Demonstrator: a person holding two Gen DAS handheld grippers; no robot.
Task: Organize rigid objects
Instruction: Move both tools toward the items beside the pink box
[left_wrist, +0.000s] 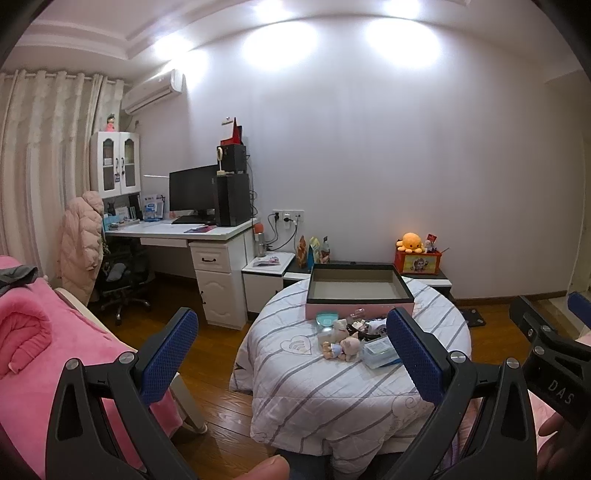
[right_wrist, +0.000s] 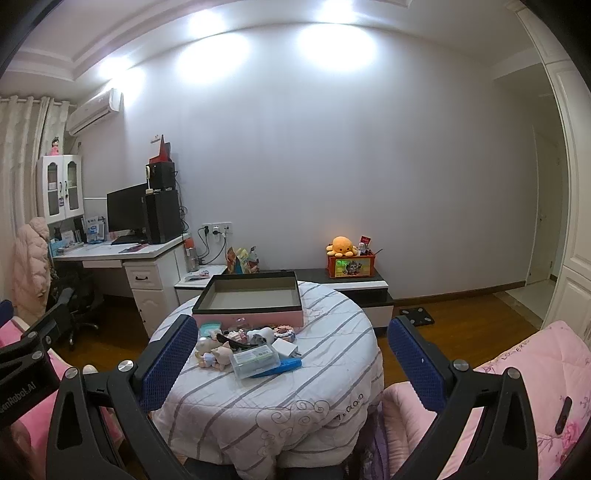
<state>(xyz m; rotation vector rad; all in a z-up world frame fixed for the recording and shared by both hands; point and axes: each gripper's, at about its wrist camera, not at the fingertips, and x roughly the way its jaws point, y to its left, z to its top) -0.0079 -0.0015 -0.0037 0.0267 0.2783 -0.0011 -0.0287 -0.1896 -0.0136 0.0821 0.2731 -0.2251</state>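
The heap of small rigid things (right_wrist: 243, 347) — figurines, a clear plastic case, a white charger — sits mid-table just in front of the empty pink box (right_wrist: 247, 295) at the far edge, probably staged so each piece can be lifted straight in. Both tongs hang back over the near edge, the left gripper (left_wrist: 291, 354) and right gripper (right_wrist: 291, 360) spread wide apart and holding nothing. The round table wears a striped quilted cover (right_wrist: 332, 369), with pink bedding either side and a desk by the far wall.

Black hand-held gripper (left_wrist: 291, 347) frames, blue dimpled pads (left_wrist: 168, 354), silver screws (left_wrist: 126, 357)
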